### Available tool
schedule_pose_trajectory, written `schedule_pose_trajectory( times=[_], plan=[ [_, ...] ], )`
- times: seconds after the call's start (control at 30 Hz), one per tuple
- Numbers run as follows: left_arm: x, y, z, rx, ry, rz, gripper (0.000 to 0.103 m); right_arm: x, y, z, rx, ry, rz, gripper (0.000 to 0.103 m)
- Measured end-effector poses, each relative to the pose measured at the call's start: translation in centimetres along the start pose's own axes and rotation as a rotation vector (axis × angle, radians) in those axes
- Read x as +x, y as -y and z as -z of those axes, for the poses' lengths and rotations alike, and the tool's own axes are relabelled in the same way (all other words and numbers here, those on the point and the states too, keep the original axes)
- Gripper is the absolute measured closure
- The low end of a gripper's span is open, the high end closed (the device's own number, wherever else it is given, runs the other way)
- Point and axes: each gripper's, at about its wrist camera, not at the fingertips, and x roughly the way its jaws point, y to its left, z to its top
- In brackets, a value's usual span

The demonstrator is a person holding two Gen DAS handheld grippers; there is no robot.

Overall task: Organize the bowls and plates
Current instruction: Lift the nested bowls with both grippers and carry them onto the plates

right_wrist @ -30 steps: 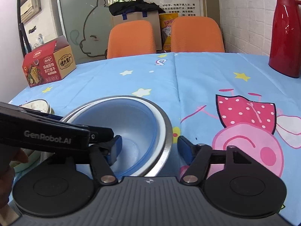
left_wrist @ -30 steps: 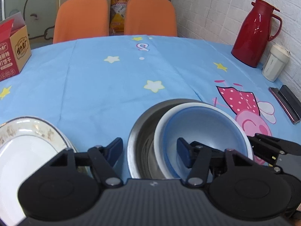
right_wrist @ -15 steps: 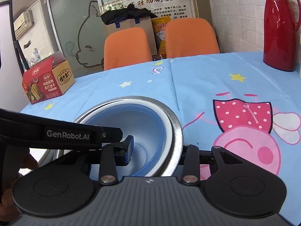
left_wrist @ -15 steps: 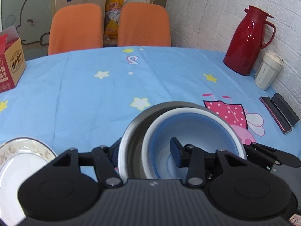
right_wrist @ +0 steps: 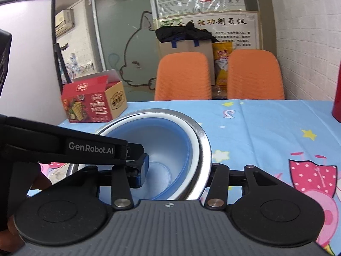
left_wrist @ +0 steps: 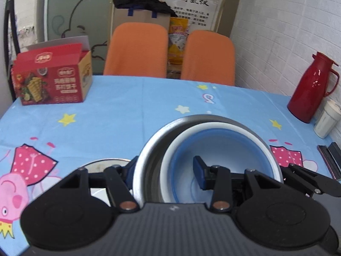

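A steel bowl [left_wrist: 149, 147] holds a white-rimmed blue bowl [left_wrist: 223, 147] nested inside it. My left gripper [left_wrist: 164, 172] is shut on the left wall of the stack, one finger outside and one inside. My right gripper [right_wrist: 177, 170] is shut on the right wall of the same steel bowl [right_wrist: 202, 136] and blue bowl [right_wrist: 157, 140]. The stack is held up above the table. A white plate with a patterned rim [left_wrist: 102, 164] lies on the table below, to the left, mostly hidden behind my left gripper.
The round table has a blue cartoon cloth [left_wrist: 119, 115]. A red snack box [left_wrist: 51, 79] stands at the back left. A red thermos [left_wrist: 311, 91], a white cup [left_wrist: 326, 121] and a dark flat case [left_wrist: 330, 157] sit at the right. Two orange chairs [left_wrist: 138, 49] stand behind.
Both grippers have lifted the nested bowls off the table and carried them left. The plate now lies under the left gripper, and the snack box has come into full view.
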Motion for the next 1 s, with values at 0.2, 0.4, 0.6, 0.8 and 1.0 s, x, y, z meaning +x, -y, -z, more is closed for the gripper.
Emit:
schedule_pose_trajectory(
  times=[0.2, 0.4, 0.6, 0.8, 1.0],
  plan=[
    [-1.4, -5.3, 1.5, -0.068, -0.011, -0.085, 0.061, 2.0, -5.0, 0.3, -0.042, -0.036, -0.117, 0.017],
    [-0.4, -8.1, 3.2, -0.132, -0.05, -0.085, 0.06, 3.4, -7.7, 1.3, -0.078, -0.096, -0.157, 0.014],
    [1.0, -9.7, 4.3, -0.175, -0.083, -0.069, 0.061, 4.7, -8.5, 2.3, -0.091, -0.147, -0.146, 0.014],
    [1.4, -9.9, 4.5, -0.159, -0.061, -0.063, 0.061, 6.0, -8.8, 2.9, -0.093, -0.173, -0.148, 0.013],
    [1.2, -10.1, 4.4, -0.171, -0.011, -0.033, 0.041, 6.5, -8.4, 3.2, -0.054, -0.184, -0.194, 0.0]
  ],
)
